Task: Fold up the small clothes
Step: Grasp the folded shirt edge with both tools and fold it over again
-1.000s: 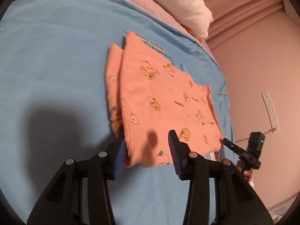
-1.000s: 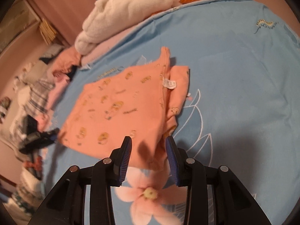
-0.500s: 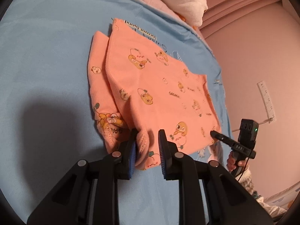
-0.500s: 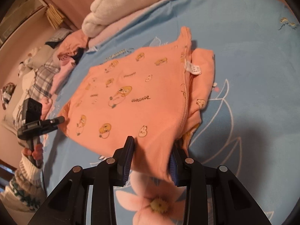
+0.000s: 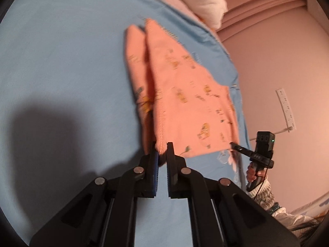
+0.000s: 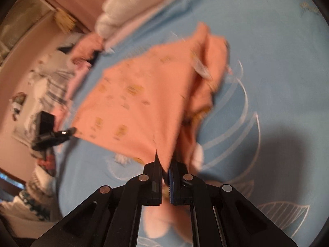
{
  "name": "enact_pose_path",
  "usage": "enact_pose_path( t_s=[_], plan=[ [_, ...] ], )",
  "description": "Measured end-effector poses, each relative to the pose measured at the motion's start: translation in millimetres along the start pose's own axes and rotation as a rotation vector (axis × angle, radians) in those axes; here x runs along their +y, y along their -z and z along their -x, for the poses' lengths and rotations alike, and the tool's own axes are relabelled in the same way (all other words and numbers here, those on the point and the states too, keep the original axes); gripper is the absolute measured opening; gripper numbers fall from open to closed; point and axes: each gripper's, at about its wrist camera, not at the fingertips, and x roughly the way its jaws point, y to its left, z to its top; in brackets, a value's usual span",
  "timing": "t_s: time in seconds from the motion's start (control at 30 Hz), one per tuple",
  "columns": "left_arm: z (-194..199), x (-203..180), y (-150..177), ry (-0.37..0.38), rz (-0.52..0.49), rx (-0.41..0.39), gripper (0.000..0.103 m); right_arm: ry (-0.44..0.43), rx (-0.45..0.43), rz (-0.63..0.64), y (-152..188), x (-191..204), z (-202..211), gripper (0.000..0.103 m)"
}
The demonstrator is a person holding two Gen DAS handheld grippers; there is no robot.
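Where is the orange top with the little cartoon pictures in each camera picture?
Left wrist view: the orange cotton top with small cartoon prints lies in the middle, running up and left from the left claw, which pinches its near corner.
Right wrist view: it fills the middle, up and left of the right claw, which is shut on its near corner.
Shared landmark: the white fluffy blanket beyond the top, on the blue bedsheet.
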Motion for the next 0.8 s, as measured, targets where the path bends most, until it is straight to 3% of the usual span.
enact_pose_path(
  t_s=[0.1, 0.17, 0.3, 0.4, 0.5, 0.63, 0.7, 0.77, 0.8],
  plan=[
    [3.8, 0.6, 2.6, -0.03, 0.005, 0.0, 0.006, 0.042, 0.005, 0.015, -1.7, 4.6, 6.6, 0.006],
    [8.0, -4.1, 3.8, -0.092, -0.027, 0.013, 0.006, 0.091, 0.01, 0.037, -2.6, 10.0, 15.1, 0.006],
    [19.3, -16.1, 3.2, -0.17, -0.097, 0.007, 0.003, 0.233, -0.068, 0.14, -5.7, 29.5, 37.6, 0.012],
    [24.9, -33.5, -8.2, -0.125, -0.133, -0.057, 0.003, 0.217, -0.105, 0.196, -19.3, 46.8, 34.8, 0.012],
    [6.9, -58.9, -24.6, -0.078, -0.176, -0.079, 0.007, 0.223, -0.122, 0.239, -36.3, 61.7, 12.7, 0.012],
    [-41.7, -81.2, -36.9, -0.095, -0.235, -0.012, 0.007, 0.272, -0.108, 0.301, -53.4, 79.1, -25.2, 0.012],
    [-65.7, -82.7, -34.3, -0.141, -0.254, 0.035, 0.007, 0.295, -0.079, 0.332, -62.1, 83.1, -44.7, 0.012],
    [-83.9, -73.7, -28.5, -0.219, -0.258, 0.093, 0.006, 0.383, -0.041, 0.337, -70.7, 78.0, -64.3, 0.012],
    [-85.0, -68.4, -25.9, -0.205, -0.248, 0.099, 0.007, 0.404, -0.032, 0.317, -74.8, 73.4, -69.3, 0.012]
  ],
)
